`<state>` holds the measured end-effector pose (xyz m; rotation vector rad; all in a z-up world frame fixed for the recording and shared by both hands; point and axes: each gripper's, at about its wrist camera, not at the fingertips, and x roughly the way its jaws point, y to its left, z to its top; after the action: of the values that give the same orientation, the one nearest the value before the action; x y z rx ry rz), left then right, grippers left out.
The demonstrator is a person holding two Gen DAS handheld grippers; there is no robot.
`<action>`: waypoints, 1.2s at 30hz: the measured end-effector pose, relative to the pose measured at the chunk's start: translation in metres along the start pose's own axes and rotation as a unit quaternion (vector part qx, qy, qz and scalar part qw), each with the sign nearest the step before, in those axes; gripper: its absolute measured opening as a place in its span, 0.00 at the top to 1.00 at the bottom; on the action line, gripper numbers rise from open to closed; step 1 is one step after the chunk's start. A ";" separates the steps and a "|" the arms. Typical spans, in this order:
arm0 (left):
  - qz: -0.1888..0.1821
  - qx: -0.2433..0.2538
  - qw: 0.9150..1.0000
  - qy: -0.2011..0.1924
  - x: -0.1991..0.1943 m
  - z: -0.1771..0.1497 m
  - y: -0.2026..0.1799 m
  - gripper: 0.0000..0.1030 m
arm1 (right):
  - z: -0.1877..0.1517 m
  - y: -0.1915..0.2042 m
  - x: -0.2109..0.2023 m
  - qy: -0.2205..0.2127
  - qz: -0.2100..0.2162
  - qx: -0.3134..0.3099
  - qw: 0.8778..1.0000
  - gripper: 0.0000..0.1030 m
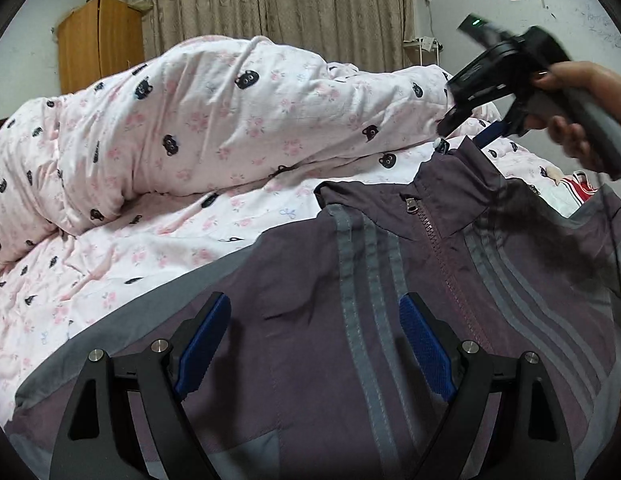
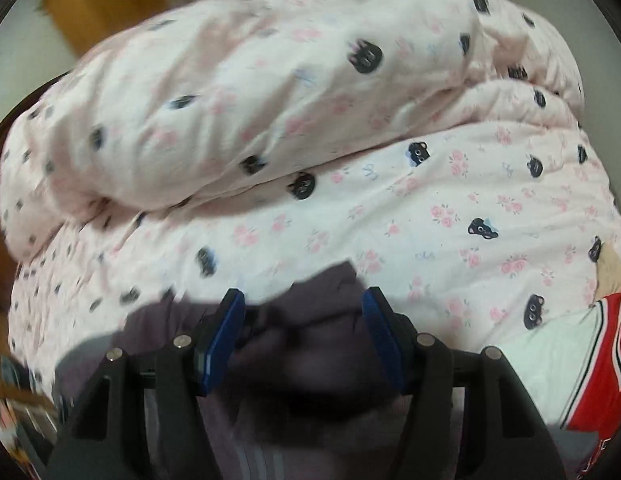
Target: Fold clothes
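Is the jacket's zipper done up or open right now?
Done up. On the jacket the zipper runs closed from the pull at the collar down the chest; its lower end is out of view.

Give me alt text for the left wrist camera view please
A purple jacket with grey stripes lies zipped on a pink quilt, the open left claw above it. A hand holds the right claw near its collar.

Both the left claw (image 1: 314, 344) and right claw (image 2: 304, 336) have black arms, silver screws and blue ribbed pads (image 1: 426, 352).
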<state>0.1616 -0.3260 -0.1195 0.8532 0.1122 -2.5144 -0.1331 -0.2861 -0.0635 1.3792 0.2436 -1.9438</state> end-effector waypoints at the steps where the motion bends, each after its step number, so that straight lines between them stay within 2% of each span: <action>1: -0.001 -0.002 1.000 0.004 0.003 0.001 0.000 0.19 | 0.005 0.000 0.010 0.010 -0.007 0.005 1.000 0.39; 2: -0.002 -0.003 1.000 0.009 0.005 0.001 0.000 0.19 | 0.010 0.000 0.019 0.021 -0.015 0.009 1.000 0.39; 4: -0.002 -0.006 1.000 0.015 0.010 0.002 0.001 0.19 | 0.017 0.000 0.037 0.041 -0.032 0.013 0.999 0.47; 5: -0.002 -0.007 1.000 0.018 0.012 0.003 0.002 0.19 | 0.019 0.001 0.045 0.050 -0.042 0.011 0.998 0.56; 8: -0.004 -0.013 1.000 0.021 0.016 0.004 0.004 0.19 | 0.020 0.004 0.062 0.070 -0.070 -0.006 0.995 0.72; 9: -0.005 -0.015 1.000 0.023 0.017 0.004 0.005 0.19 | 0.018 0.004 0.064 0.075 -0.069 -0.009 0.995 0.81; 12: -0.006 -0.020 0.999 0.024 0.019 0.005 0.007 0.19 | 0.012 0.007 0.054 0.066 -0.060 -0.022 0.996 0.90; 13: -0.005 -0.023 0.999 0.023 0.019 0.005 0.008 0.19 | 0.010 0.008 0.051 0.063 -0.056 -0.027 0.996 0.90; 18: 0.000 -0.037 0.999 0.007 0.015 0.011 0.014 0.19 | -0.011 0.031 -0.002 -0.011 0.009 -0.106 0.994 0.92; 21: 0.000 -0.050 0.999 -0.012 0.010 0.023 0.023 0.19 | -0.023 0.044 -0.034 -0.057 0.049 -0.153 0.985 0.92; 24: -0.014 -0.059 0.998 -0.031 0.008 0.041 0.033 0.19 | -0.036 0.058 -0.066 -0.102 0.088 -0.200 0.971 0.92; 28: -0.038 -0.056 0.997 -0.039 0.025 0.065 0.033 0.19 | -0.064 0.066 -0.080 -0.103 0.117 -0.238 0.959 0.92; 31: -0.069 -0.022 0.997 -0.017 0.052 0.079 0.015 0.19 | -0.085 0.064 -0.083 -0.094 0.134 -0.258 0.952 0.92; 34: -0.118 0.015 0.993 -0.014 0.061 0.088 -0.013 0.19 | -0.107 0.055 -0.087 -0.088 0.154 -0.275 0.945 0.92; 36: -0.159 0.034 0.986 -0.024 0.057 0.093 -0.032 0.19 | -0.120 0.052 -0.088 -0.087 0.151 -0.290 0.941 0.92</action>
<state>0.0558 -0.3424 -0.0811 0.8582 0.1574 -2.8491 0.0037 -0.2203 -0.0219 0.7993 0.4501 -1.5529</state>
